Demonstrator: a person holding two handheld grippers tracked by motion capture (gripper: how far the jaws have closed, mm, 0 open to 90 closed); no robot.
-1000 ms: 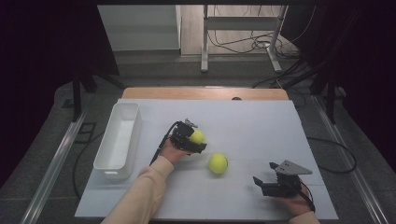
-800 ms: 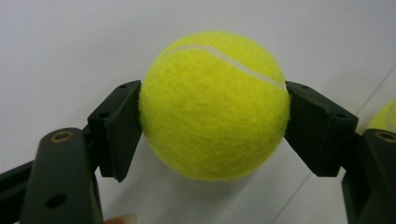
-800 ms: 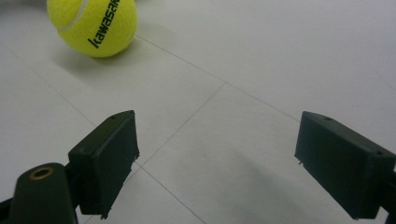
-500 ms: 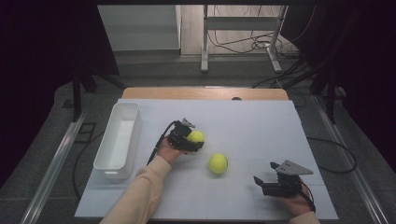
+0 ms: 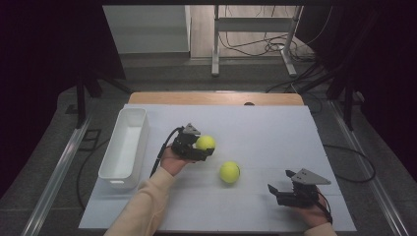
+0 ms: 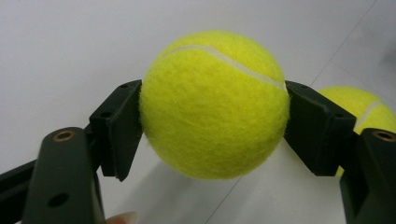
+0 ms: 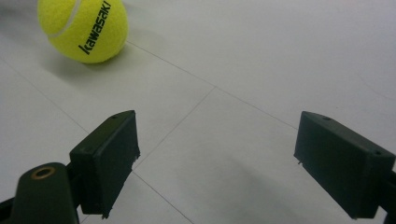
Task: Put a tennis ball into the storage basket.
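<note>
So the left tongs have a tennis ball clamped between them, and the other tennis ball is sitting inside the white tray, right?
Not quite. The left tongs do clamp a tennis ball, but the other tennis ball lies on the white table, between the two hands, not in the white tray. The high view shows it.

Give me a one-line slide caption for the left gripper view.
Left gripper clamps a yellow tennis ball; second ball behind.

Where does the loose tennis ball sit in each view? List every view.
High view: loose tennis ball mid-table, right of the held ball.
Left gripper view: the ball at the right edge, behind the right-hand jaw.
Right gripper view: the ball top left, "kawasaki" print showing.
Shared landmark: the white tabletop with thin seams.
</note>
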